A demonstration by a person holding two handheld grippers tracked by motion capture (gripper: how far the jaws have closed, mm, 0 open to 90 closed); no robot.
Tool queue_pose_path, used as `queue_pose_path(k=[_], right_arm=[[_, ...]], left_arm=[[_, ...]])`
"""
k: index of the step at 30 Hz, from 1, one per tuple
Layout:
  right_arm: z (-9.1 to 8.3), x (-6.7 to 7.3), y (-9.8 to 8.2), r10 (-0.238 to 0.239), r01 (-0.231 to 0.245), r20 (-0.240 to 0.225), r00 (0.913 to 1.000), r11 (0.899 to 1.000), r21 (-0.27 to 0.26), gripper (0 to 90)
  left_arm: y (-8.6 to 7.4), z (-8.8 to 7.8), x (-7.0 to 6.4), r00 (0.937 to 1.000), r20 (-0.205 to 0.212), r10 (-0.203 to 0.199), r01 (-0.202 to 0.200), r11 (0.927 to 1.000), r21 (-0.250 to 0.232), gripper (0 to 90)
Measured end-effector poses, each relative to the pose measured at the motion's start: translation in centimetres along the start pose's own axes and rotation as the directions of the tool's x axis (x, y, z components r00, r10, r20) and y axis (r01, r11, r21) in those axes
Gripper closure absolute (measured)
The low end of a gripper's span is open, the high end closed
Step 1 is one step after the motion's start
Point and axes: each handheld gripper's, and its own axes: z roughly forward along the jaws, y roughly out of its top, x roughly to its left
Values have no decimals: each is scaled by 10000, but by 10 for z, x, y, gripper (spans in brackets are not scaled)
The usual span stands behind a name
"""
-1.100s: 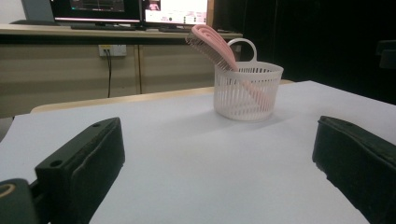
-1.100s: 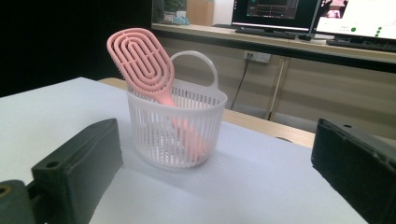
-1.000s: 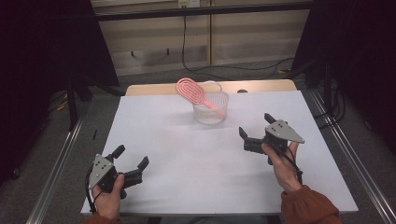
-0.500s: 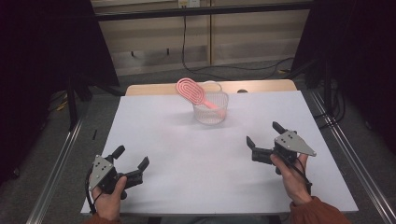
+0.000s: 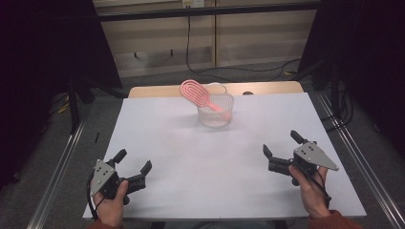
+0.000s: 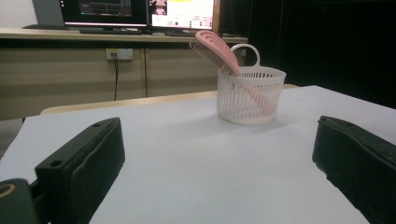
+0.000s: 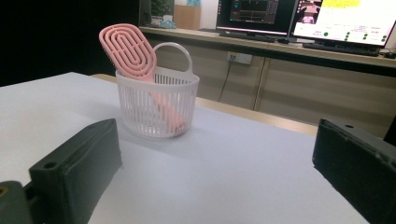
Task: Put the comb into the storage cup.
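The white table [image 5: 191, 157] is the broadest thing in the high view, with a strip of wooden top [image 5: 267, 88] showing along its far edge at twelve o'clock. Near that far edge, a little past centre toward twelve o'clock, stands the white slatted basket [image 5: 216, 110], upright, its loop handle at the back. The pink hairbrush [image 5: 195, 92] stands in it handle-down, its oval head leaning out over the rim toward ten o'clock. At seven o'clock the left gripper [image 5: 132, 166] rests low at the near edge, jaws spread wide with nothing between them. At four o'clock the right gripper [image 5: 282, 150] is likewise spread and empty. Both are well apart from the basket.
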Motion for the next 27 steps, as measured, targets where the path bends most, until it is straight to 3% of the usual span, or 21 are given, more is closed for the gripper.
queue_pose_path(k=[21,27], right_arm=[[-27,-7,-18,158,-162,286,9995,9998,152,0],[-35,-8,-21,262,-266,200,9995,9995,179,0]], left_arm=[[1,-3,-1,9999,103,2,-2,10000,-28,24],[1,-5,1,9996,-261,59,-58,10000,34,24]])
